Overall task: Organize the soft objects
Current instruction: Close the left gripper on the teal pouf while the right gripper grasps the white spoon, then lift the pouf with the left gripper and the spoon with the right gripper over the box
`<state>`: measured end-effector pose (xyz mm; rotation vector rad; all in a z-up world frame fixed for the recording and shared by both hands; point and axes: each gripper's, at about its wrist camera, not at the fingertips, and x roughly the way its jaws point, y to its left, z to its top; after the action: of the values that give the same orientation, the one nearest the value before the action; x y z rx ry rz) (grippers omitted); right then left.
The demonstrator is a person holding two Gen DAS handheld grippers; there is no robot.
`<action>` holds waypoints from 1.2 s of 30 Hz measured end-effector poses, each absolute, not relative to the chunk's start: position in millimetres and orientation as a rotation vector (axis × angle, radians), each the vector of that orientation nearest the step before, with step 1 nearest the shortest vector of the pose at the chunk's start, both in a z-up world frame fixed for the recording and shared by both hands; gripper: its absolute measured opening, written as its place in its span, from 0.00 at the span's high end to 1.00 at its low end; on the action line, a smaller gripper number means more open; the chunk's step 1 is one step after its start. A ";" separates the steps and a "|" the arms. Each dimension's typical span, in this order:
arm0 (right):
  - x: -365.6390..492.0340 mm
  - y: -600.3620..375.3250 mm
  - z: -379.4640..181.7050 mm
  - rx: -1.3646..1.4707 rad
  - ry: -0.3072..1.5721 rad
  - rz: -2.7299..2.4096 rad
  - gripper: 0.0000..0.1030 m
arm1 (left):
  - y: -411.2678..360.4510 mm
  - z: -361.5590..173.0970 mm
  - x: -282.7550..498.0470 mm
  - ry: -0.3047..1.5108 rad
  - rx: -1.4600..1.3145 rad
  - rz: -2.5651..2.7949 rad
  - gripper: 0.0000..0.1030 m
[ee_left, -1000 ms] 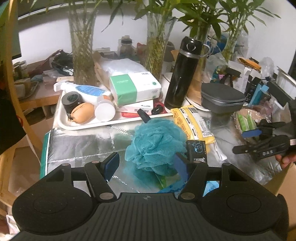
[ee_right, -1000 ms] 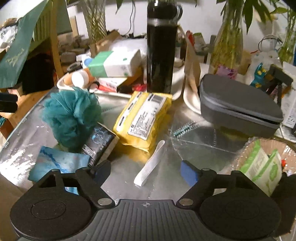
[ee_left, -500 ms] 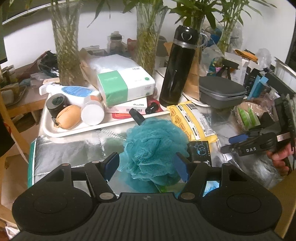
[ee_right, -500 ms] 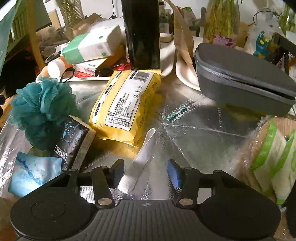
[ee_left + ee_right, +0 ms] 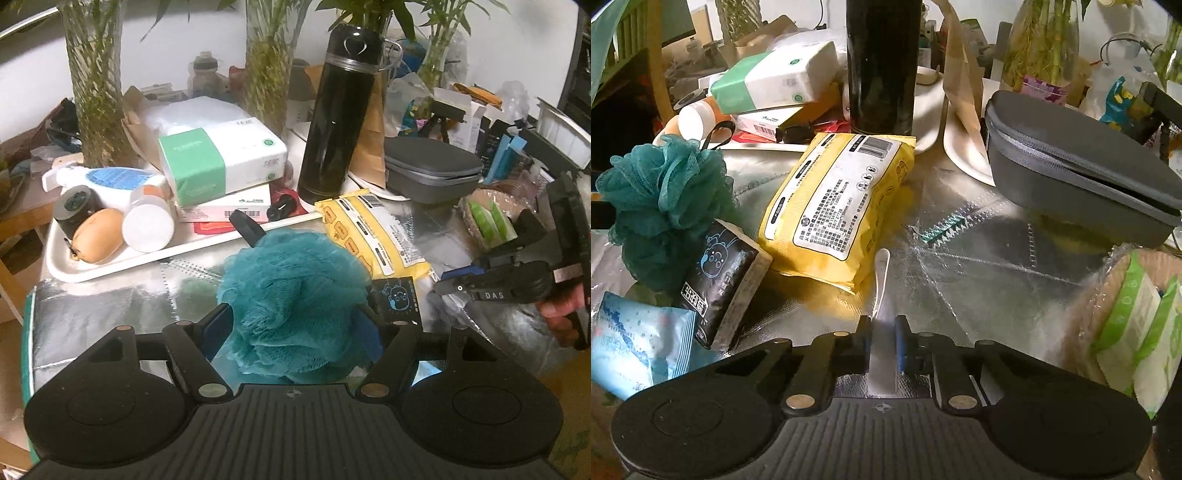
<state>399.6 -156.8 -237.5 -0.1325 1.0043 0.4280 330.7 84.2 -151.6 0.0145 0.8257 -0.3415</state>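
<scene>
- My left claw [image 5: 291, 325] stands spread wide, one blue-padded finger on each side of the fluffy teal mesh bath pouf [image 5: 295, 295]; the pouf fills the gap, but I cannot tell whether the pads touch it.
- The pouf sits on the crinkled silver foil sheet [image 5: 110, 299] that covers the tabletop, towards the sheet's near edge, with its black hanging loop [image 5: 246, 228] pointing at the white plastic tray [image 5: 110, 262] along the far-left edge.
- My right claw [image 5: 883, 345] is clenched on the near end of a thin white flat strip [image 5: 882, 280] — the far end reaches towards the yellow soft pack of wipes [image 5: 836, 206].
- The yellow pack lies mid-sheet, its far end close to the tall black flask [image 5: 881, 66].
- Leaning against the pack's left side is a small black tissue packet with a blue cartoon face [image 5: 720, 280]; beside that, at the sheet's near-left corner, lies a pale blue sachet [image 5: 639, 347].
- A grey zipped hard case [image 5: 1078, 166] sits at the far-right edge — near it, at the right edge, a plastic-wrapped woven basket [image 5: 1108, 295] holds green-and-white packets [image 5: 1137, 325].
</scene>
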 end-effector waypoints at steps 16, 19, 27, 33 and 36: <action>399.1 -157.9 -231.1 -0.123 1.037 0.429 0.93 | 87.5 -162.8 344.9 0.898 -0.076 -0.337 0.74; 397.4 -159.9 -223.3 -0.110 1.022 0.437 0.95 | 88.7 -159.1 341.7 0.896 -0.062 -0.335 0.79; 387.1 -167.9 -198.6 -0.057 0.977 0.449 0.96 | 89.5 -143.5 326.6 0.854 -0.005 -0.309 0.82; 371.3 -177.5 -172.6 -0.037 0.921 0.455 0.96 | 103.7 -117.1 310.3 0.807 -0.060 -0.261 0.82; 363.4 -183.7 -161.2 -0.020 0.902 0.458 0.96 | 108.0 -106.0 301.7 0.793 -0.072 -0.241 0.82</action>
<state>363.4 -183.7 -161.2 -0.0205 0.9023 0.4580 301.7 108.0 -106.0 -0.0722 0.7933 -0.2406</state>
